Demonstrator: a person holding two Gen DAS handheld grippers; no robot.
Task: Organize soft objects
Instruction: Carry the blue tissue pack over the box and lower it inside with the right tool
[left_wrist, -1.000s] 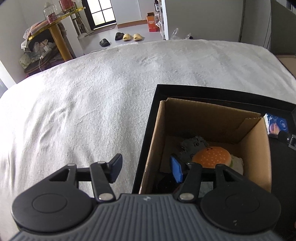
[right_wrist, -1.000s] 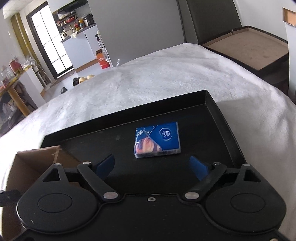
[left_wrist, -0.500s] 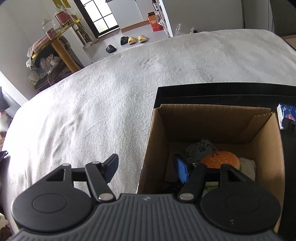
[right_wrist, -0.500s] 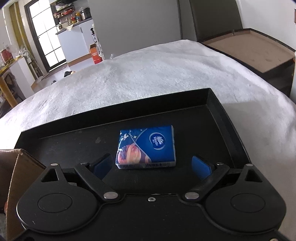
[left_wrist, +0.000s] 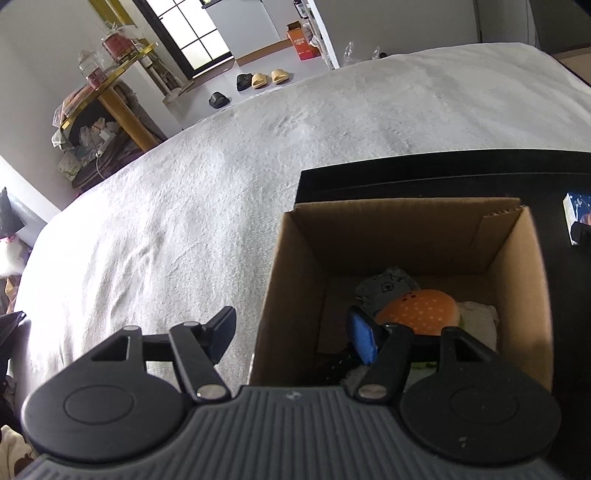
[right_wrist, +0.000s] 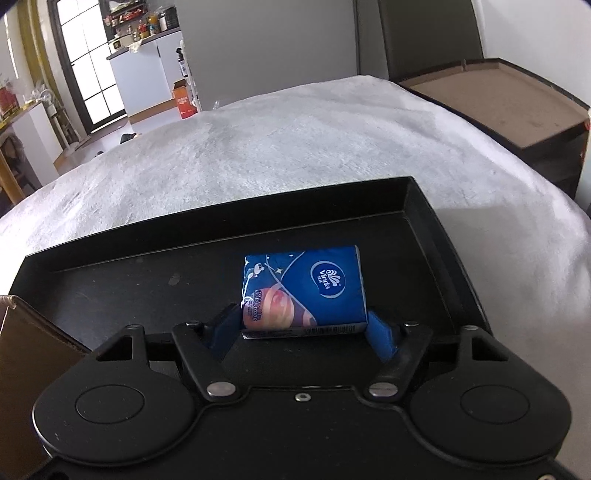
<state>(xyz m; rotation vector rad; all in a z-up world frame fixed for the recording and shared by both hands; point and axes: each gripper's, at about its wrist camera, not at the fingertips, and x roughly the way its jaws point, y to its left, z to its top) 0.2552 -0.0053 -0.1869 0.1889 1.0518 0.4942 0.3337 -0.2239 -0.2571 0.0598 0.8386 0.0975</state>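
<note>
Right wrist view shows us one blue tissue pack (right_wrist: 303, 291) lying flat in one black tray (right_wrist: 439, 236), its long side running left to right. Our right gripper (right_wrist: 303, 334) tips down, closing on its near end, both pads touching. Our left gripper (left_wrist: 291, 334) tips down too, open and empty, straddling the wall of one cardboard box (left_wrist: 406, 236) holding one burger toy (left_wrist: 419, 310).

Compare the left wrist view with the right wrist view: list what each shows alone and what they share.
Left wrist only: the inside of the cardboard box, holding a plush burger among other soft items, with the left gripper straddling the box's near-left wall.

Right wrist only: the right gripper closing, pads at both ends of the blue tissue pack.

Both: the box, the black tray, the tissue pack (cut off at the left view's edge) and the white bedcover.
</note>
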